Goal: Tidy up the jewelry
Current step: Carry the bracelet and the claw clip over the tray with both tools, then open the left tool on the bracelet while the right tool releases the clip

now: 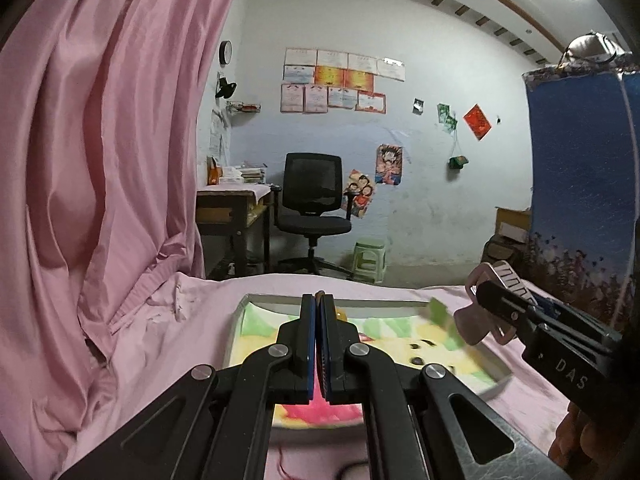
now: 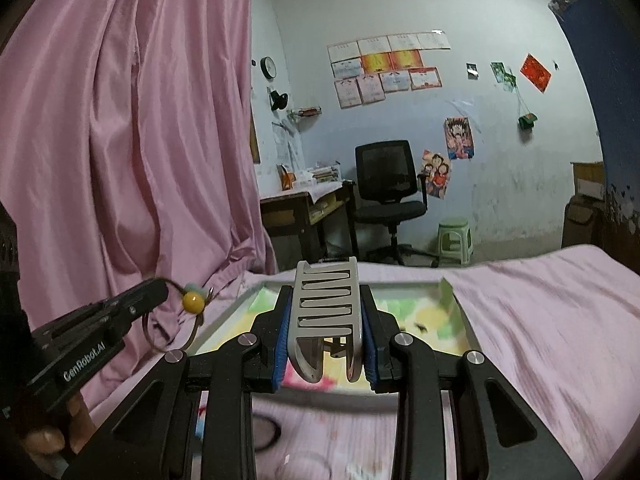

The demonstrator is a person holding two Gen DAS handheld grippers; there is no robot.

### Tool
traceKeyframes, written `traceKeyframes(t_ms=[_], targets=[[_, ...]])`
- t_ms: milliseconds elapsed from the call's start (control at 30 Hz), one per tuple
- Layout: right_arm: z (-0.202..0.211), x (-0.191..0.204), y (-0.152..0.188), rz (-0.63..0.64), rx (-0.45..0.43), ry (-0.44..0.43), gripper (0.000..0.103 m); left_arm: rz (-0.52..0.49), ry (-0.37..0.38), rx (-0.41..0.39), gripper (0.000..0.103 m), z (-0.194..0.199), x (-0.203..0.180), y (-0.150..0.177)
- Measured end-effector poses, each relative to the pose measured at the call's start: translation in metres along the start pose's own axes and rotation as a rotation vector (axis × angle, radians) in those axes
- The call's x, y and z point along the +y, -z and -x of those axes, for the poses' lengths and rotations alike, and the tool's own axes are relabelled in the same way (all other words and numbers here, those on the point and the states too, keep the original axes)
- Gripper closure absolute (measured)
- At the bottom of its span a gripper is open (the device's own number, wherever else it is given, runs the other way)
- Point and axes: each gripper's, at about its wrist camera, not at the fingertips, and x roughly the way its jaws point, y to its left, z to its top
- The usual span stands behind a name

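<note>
My left gripper point(image 1: 319, 299) is shut on a thin brown cord bracelet; only a bit of cord point(image 1: 320, 293) pokes out at the tips. In the right wrist view the left gripper point(image 2: 158, 286) comes in from the left, and the bracelet's loop hangs below it with a yellow bead point(image 2: 193, 301) and a pale one. My right gripper point(image 2: 326, 296) is shut on a grey slotted hair claw clip point(image 2: 326, 312). From the left wrist it shows at the right edge point(image 1: 486, 294), with the clip point(image 1: 476, 322) in its jaws. Both hover over a white-rimmed tray point(image 2: 400, 280) with a colourful cartoon print, lying on the pink bed sheet.
A pink curtain point(image 1: 100, 160) hangs close on the left. Beyond the bed stand a desk point(image 1: 228, 208), a black office chair point(image 1: 314, 200) and a green stool point(image 1: 370, 260). A blue cloth wardrobe point(image 1: 580, 180) rises at the right. A dark ring point(image 2: 268, 432) lies on the sheet near me.
</note>
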Motion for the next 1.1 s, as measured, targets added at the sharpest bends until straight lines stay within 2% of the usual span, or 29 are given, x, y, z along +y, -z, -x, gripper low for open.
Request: traceKeyframes(t_ms=[133,233,333,433,633,833,967,1100], targets=[[-0.037,0.003,-0.007,0.013,0.007,0.008,0.076,0.002,-0.013,0.039,0.1,-0.031,0.007,-0.002],[-0.069,0.004,-0.007,0.013,0.038,0.013,0.076,0.016,-0.006,0.12,0.1,-0.058,0.012,-0.001],[-0.092,0.005,-0.005,0.01,0.081,0.018,0.076,0.043,0.007,0.233,0.1,-0.084,0.019,0.004],[-0.12,0.003,0.003,-0.017,0.154,0.023,0.076,0.071,0.029,0.35,0.1,-0.105,0.025,0.013],[-0.153,-0.008,0.033,-0.079,0.348,0.012,0.076,0.093,0.055,0.491,0.1,-0.125,0.031,0.026],[-0.169,-0.011,0.062,-0.102,0.488,0.008,0.076,0.082,0.078,0.61,0.1,-0.137,0.03,0.041],[-0.168,-0.008,0.062,-0.092,0.504,0.007,0.076,0.141,0.112,0.682,0.1,-0.143,0.037,0.051],[-0.166,-0.01,0.06,-0.097,0.516,0.0,0.076,0.18,0.108,0.681,0.1,-0.139,0.045,0.052]])
